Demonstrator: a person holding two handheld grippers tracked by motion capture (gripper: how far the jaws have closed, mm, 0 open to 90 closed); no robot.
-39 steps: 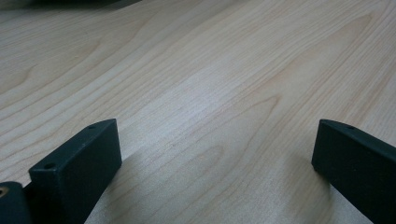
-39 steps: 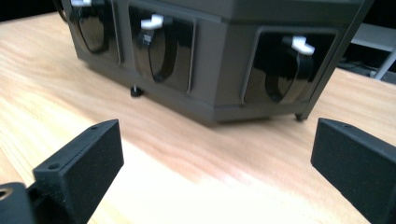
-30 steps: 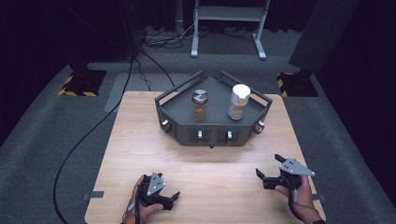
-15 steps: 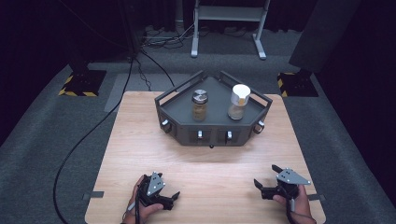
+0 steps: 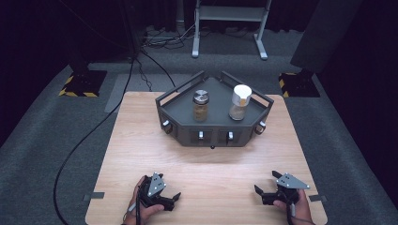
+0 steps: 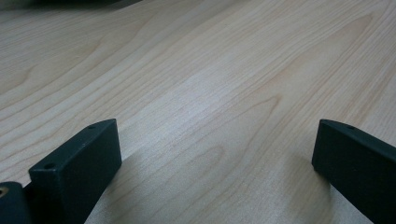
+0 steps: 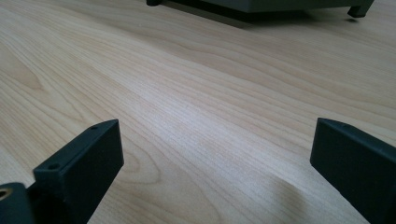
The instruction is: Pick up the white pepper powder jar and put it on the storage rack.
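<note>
High view: left gripper [image 5: 172,198] and right gripper [image 5: 264,188] rested on wooden table [image 5: 141,140] near front edge, well apart; grey tray [image 5: 213,136] beyond, silver-lidded jar [image 5: 201,106] and white-lidded jar [image 5: 239,101] stood inside.
Left gripper view: jaws spread wide, nothing held.
Right gripper view: jaws spread wide, empty; tray base seen ahead.

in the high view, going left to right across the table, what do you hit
left gripper → silver-lidded jar → white-lidded jar → right gripper; both jars stand in the dark tray.
</note>
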